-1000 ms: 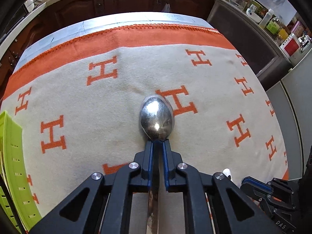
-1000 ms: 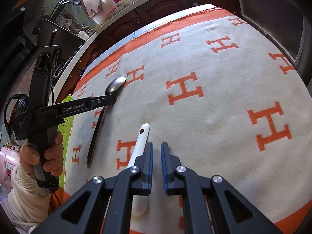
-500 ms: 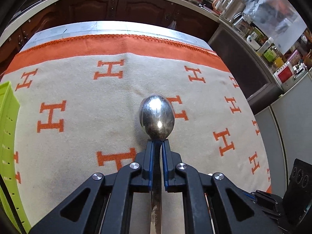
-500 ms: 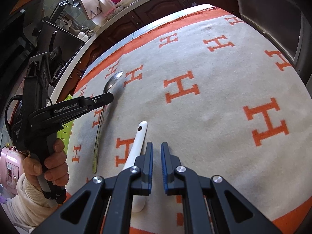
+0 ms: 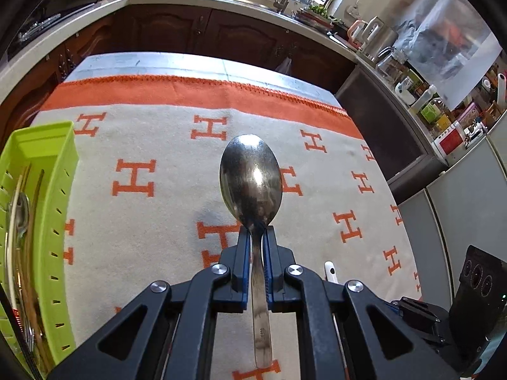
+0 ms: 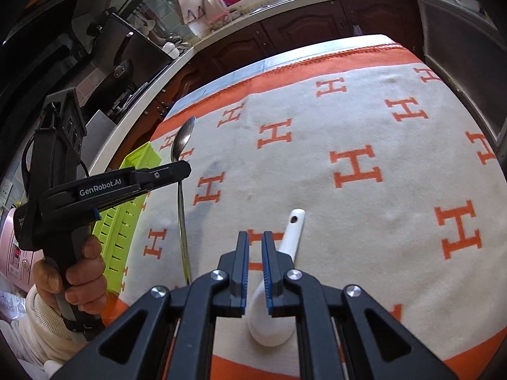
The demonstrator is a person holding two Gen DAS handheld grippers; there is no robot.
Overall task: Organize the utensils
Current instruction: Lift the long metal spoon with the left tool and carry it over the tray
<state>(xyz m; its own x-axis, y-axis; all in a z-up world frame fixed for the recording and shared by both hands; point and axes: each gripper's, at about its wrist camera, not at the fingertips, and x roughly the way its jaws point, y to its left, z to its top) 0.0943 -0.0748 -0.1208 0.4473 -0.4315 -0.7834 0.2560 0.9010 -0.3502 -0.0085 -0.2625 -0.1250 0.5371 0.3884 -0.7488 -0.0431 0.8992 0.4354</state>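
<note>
Since the earlier frames, the green tray [image 5: 47,209] came closer to the left tool [image 5: 256,240], which lifted the metal spoon [image 5: 251,177] above the blanket [image 6: 364,145], pinching its neck. Right tool [image 6: 254,253], slightly spread, hovers over the white spoon [image 6: 285,259].

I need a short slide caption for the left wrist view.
Left tongs grip a metal spoon above the patterned cloth, green tray alongside.

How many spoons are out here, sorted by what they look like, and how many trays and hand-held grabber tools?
Metal spoons outside the tray: 1, the metal spoon clamped in the left gripper
White spoons: 1, the white spoon lying on the blanket
Green trays: 1, the green tray, whose contents are too blurred to count
Grippers: 2, including the right gripper
Total: 5
</note>
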